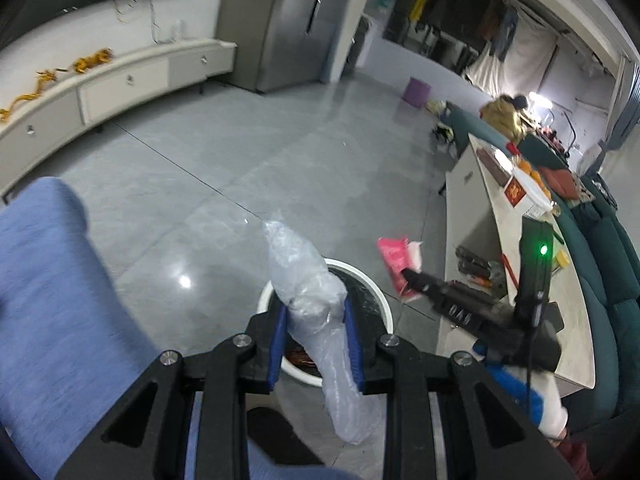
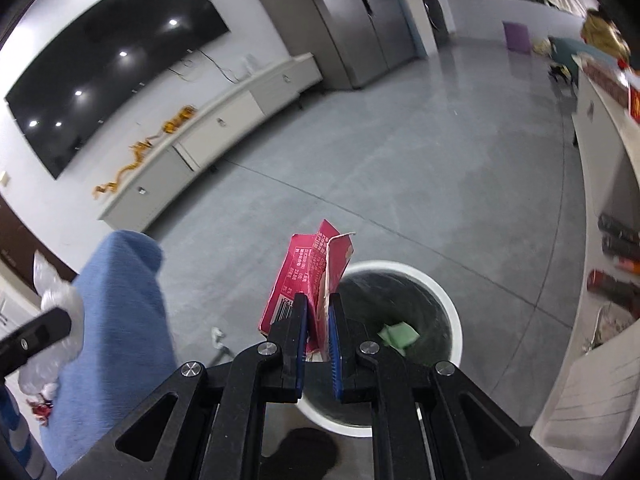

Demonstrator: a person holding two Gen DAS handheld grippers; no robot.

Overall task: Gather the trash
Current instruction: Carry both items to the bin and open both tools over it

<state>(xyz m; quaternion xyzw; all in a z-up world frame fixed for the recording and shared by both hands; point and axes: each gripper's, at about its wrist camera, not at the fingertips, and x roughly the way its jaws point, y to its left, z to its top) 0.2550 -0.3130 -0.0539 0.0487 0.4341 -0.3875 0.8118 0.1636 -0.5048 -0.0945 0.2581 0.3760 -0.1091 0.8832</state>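
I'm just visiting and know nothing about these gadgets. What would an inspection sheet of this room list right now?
Surface: grey tiled floor, glossy, with light glare.
Job's things: white bin with dark liner and a green scrap inside; clear plastic bag; pink carton.
Clutter: small white scrap on the floor; bottles and boxes on the long counter.
Grippers: left gripper clamps the plastic bag; right gripper clamps the carton, both near the bin.
Cables: thin wires hanging below the wall screen.
Surroundings: low white cabinet, steel fridge, teal sofa, purple bin.
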